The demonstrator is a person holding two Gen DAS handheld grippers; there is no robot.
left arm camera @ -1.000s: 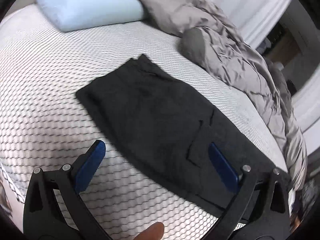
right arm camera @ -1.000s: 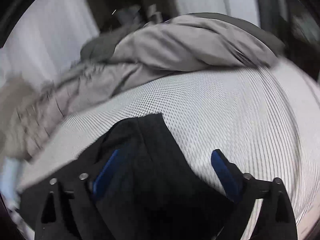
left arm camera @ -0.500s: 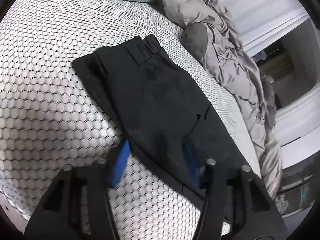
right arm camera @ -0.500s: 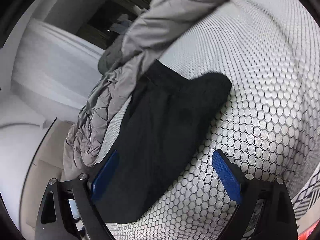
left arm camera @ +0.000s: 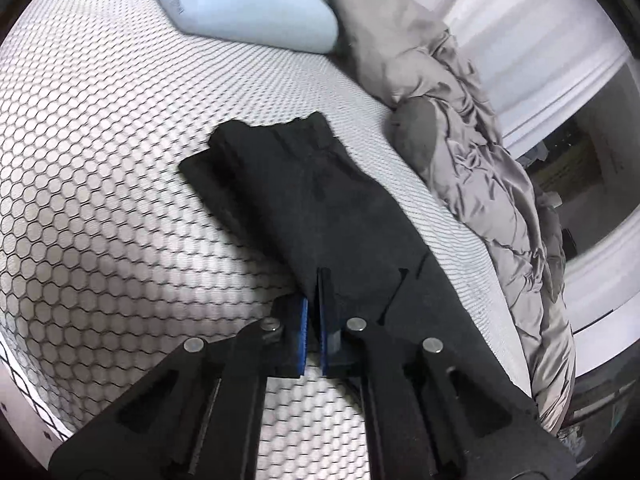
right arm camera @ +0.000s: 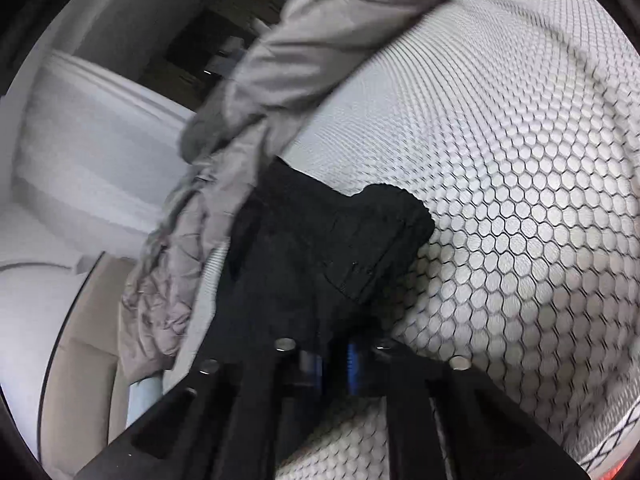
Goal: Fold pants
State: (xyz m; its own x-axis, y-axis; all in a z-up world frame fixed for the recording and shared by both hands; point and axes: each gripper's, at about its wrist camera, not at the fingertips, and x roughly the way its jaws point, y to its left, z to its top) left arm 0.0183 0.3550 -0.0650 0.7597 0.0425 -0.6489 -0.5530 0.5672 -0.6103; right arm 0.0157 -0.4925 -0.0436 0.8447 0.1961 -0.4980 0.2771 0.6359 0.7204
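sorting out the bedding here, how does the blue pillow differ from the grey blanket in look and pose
The pillow is pale blue, while the blanket is grey. The pillow keeps a smooth, plump block shape; the blanket is crumpled and full of creases. The pillow sits compact at the far end of the mattress; the blanket trails in a long heap along its edge. Both rest on the mattress, apart from the black pants.

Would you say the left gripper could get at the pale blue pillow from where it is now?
Probably not straight away: the left gripper is shut on the black folded pants, and the pale blue pillow lies beyond them across bare mattress.
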